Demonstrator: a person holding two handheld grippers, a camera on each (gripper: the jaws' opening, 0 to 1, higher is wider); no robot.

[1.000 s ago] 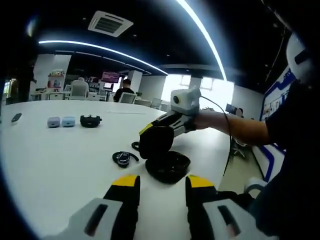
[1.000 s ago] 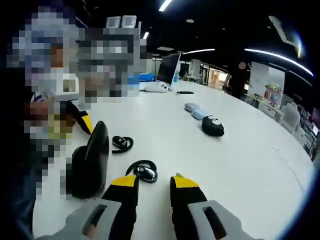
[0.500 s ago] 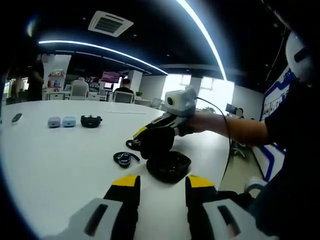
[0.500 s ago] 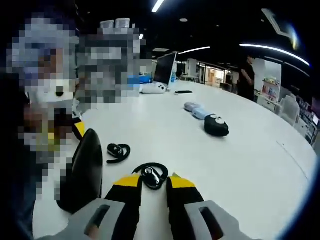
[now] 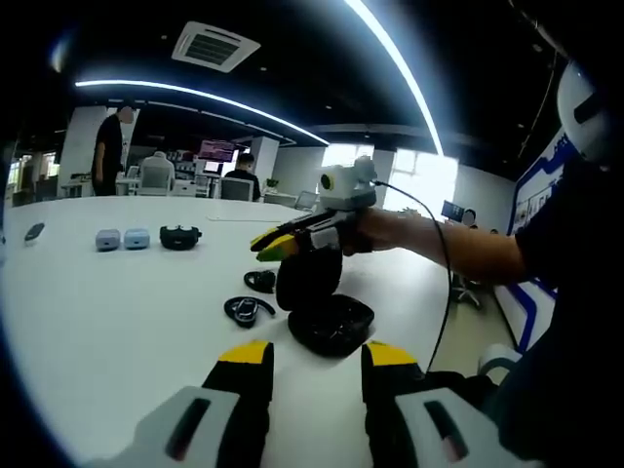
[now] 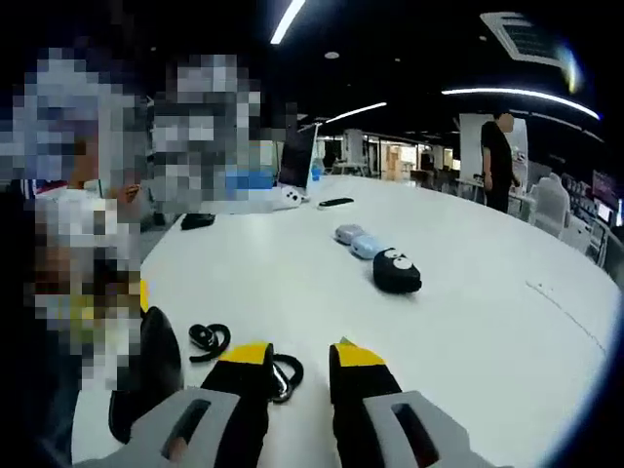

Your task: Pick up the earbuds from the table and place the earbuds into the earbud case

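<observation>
A dim office surrounds our white counter [image 5: 117, 302]. Our right hand-held gripper [image 6: 289, 359] (jaws narrow, like the left hand-held gripper [image 5: 314, 357]) has lifted off an earbud [image 6: 283, 375].

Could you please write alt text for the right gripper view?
The right gripper, jaws open, sits over a black earbud on a white table. A second earbud and the open case lie left.
</observation>
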